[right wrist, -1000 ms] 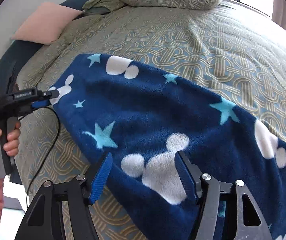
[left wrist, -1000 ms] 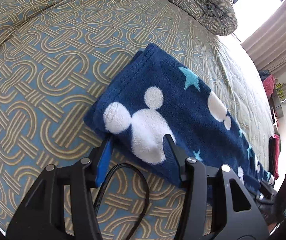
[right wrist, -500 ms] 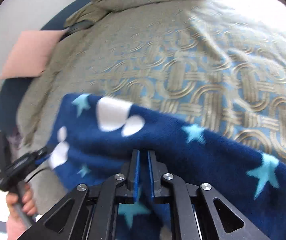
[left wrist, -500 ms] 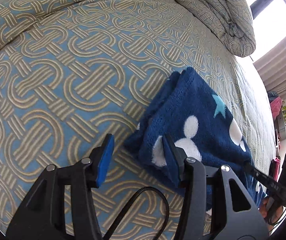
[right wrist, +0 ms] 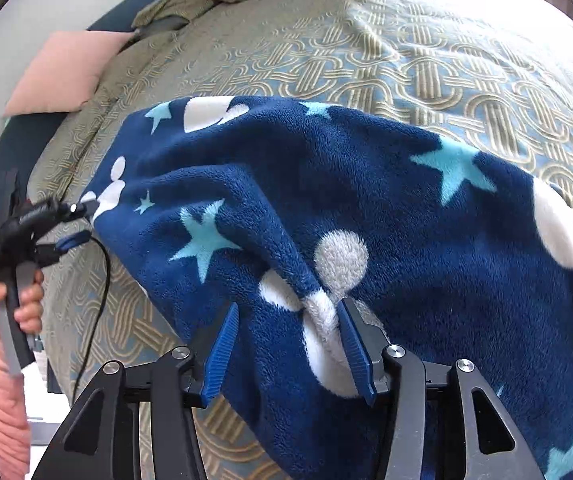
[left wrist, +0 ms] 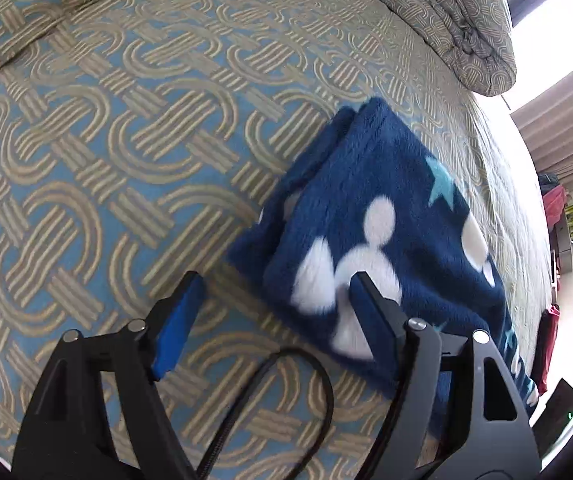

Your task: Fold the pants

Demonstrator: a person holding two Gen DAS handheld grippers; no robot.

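The pants [right wrist: 366, 208] are dark blue fleece with white mouse heads and light blue stars. They lie on the bed, with a raised ridge of cloth near the front. My right gripper [right wrist: 286, 344] is open, with a bunched fold of the pants between its fingers. In the left wrist view the pants' end [left wrist: 374, 220] is doubled over in layers. My left gripper [left wrist: 270, 312] is open at that end; its right finger [left wrist: 370, 304] is on the cloth, its left finger [left wrist: 178, 320] over the bedspread. The left gripper also shows in the right wrist view [right wrist: 74, 224], at the pants' far corner.
The bed has a blue and tan woven-pattern bedspread [left wrist: 106, 152]. A rolled duvet [left wrist: 446, 12] lies at the head, with a pink pillow [right wrist: 62, 72] beside it. A black cable [left wrist: 286, 400] loops under the left gripper. A window and curtains [left wrist: 558, 136] are at the right.
My right gripper was shut on the pants half a second ago and is now open. My left gripper has stayed open at the pants' doubled end, which bunched up a second ago.
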